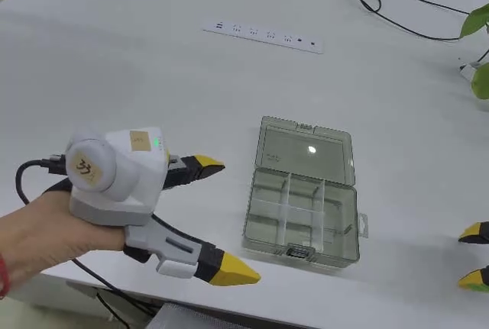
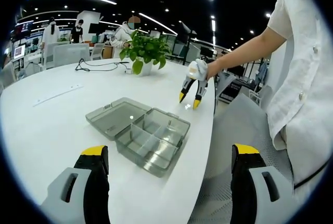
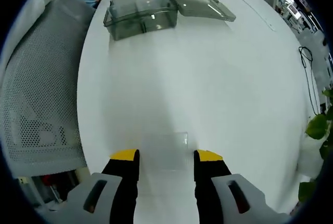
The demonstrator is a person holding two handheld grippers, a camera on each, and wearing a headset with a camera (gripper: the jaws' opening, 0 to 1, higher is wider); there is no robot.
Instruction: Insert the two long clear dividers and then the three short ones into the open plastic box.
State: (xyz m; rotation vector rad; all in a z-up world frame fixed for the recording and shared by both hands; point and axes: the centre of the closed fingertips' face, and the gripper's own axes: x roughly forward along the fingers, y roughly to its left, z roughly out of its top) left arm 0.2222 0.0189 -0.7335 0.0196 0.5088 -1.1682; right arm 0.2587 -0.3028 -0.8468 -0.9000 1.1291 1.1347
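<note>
The clear plastic box (image 1: 304, 218) lies open near the table's front edge, its lid (image 1: 307, 149) folded flat behind it. Clear partition walls split its inside into several compartments. My left gripper (image 1: 221, 218) hovers open to the left of the box, with nothing between its jaws; the box (image 2: 152, 138) sits just ahead of it. My right gripper (image 3: 166, 155) is low over the table far from the box (image 3: 140, 8). It stands open around a small clear divider (image 3: 165, 148) lying flat between its tips. The right gripper's yellow tips (image 1: 475, 255) peek in at the right edge.
A white power strip (image 1: 263, 37) lies at the back of the white table (image 1: 137, 77), and a black cable (image 1: 397, 4) runs at the back right. A potted plant (image 2: 144, 52) stands on the far side. A grey mesh chair (image 3: 44, 99) is beside the table edge.
</note>
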